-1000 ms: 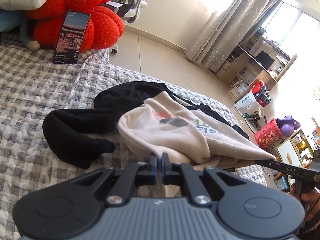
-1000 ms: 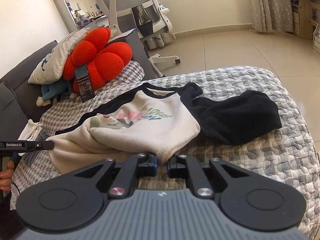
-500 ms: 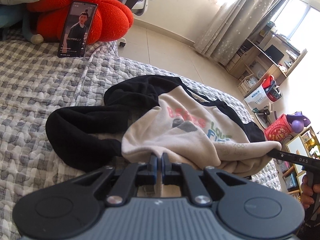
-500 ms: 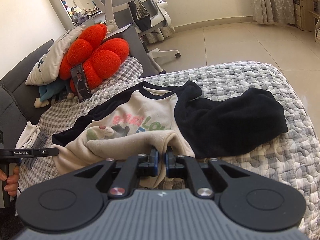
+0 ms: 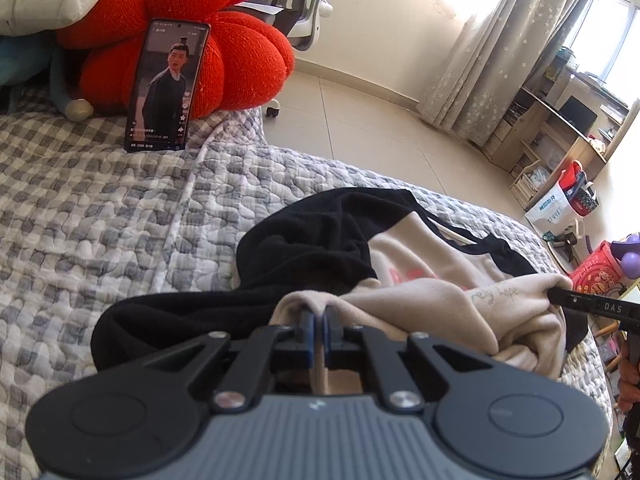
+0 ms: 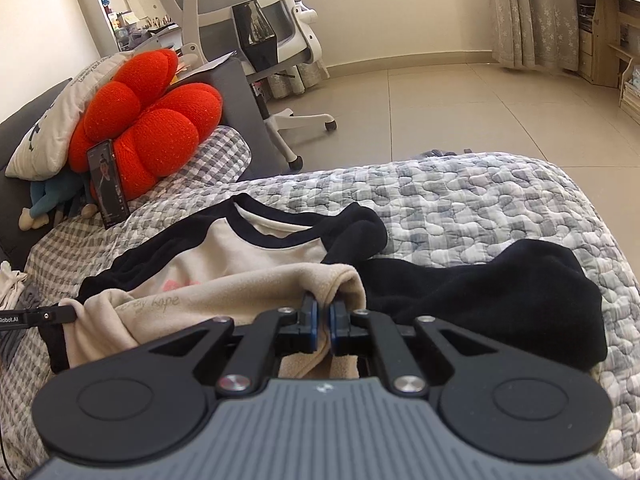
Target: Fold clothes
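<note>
A: On the bed's grey-and-white quilted cover (image 6: 480, 200), the cream fleece sweatshirt with black sleeves and collar trim (image 6: 256, 248) lies doubled over, its hem edge raised between both tools.

B: And the grips?

A: The left tool (image 5: 319, 322) has its blue-padded jaws pressed together on one corner of the cream hem, fabric hanging down between them. The right tool (image 6: 324, 318) is likewise clamped on the opposite corner. In the left wrist view, the right tool (image 5: 576, 304) enters from the right edge, pinching that far corner.

B: Where do the sleeves lie?

A: One black sleeve (image 6: 500, 296) spreads across the quilt beside the right tool; the collar (image 6: 280, 232) faces the pillows.

B: Any room to work?

A: Bare quilt stretches beyond the collar in both views. At the head of the bed, well apart from the garment, a black smartphone with a lit screen (image 5: 167, 86) leans against a red flower-shaped plush cushion (image 5: 224, 40). Past the bed's edge is open tiled floor (image 6: 460, 112), with a white-framed swivel office chair (image 6: 256, 24) and grey patterned curtains (image 5: 492, 52) farther off.
</note>
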### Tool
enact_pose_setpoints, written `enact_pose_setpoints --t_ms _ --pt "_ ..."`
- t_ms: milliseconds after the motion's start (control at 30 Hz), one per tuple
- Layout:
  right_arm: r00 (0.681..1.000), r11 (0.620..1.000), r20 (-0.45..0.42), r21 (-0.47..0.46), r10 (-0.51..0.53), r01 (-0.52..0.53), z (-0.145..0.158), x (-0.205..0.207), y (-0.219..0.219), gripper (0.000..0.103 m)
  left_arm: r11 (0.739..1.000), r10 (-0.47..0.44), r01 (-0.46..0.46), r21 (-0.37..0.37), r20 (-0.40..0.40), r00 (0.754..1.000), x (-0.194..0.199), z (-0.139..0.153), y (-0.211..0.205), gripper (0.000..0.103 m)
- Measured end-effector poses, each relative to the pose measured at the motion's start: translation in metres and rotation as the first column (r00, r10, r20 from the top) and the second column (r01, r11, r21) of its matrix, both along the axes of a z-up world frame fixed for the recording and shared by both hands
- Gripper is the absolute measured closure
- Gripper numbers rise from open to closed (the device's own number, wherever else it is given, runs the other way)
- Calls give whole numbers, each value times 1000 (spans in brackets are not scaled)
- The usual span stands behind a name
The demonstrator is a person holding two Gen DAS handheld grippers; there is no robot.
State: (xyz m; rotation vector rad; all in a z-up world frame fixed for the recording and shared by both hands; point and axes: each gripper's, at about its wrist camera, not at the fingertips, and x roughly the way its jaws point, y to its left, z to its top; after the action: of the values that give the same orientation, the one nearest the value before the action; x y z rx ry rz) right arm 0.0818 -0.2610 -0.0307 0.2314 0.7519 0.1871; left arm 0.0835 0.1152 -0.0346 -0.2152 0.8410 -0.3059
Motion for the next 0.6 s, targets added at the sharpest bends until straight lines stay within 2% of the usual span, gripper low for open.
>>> enact_pose_setpoints --t_ms 300,600 --pt "1000 1000 -12 0 -9 9 -18 37 3 96 1000 -3 3 16 -1 1000 31 -18 -3 99" --pt "1000 999 -9 38 -24 24 -21 37 -1 95 1000 -14 14 -23 4 1000 33 -24 3 97"
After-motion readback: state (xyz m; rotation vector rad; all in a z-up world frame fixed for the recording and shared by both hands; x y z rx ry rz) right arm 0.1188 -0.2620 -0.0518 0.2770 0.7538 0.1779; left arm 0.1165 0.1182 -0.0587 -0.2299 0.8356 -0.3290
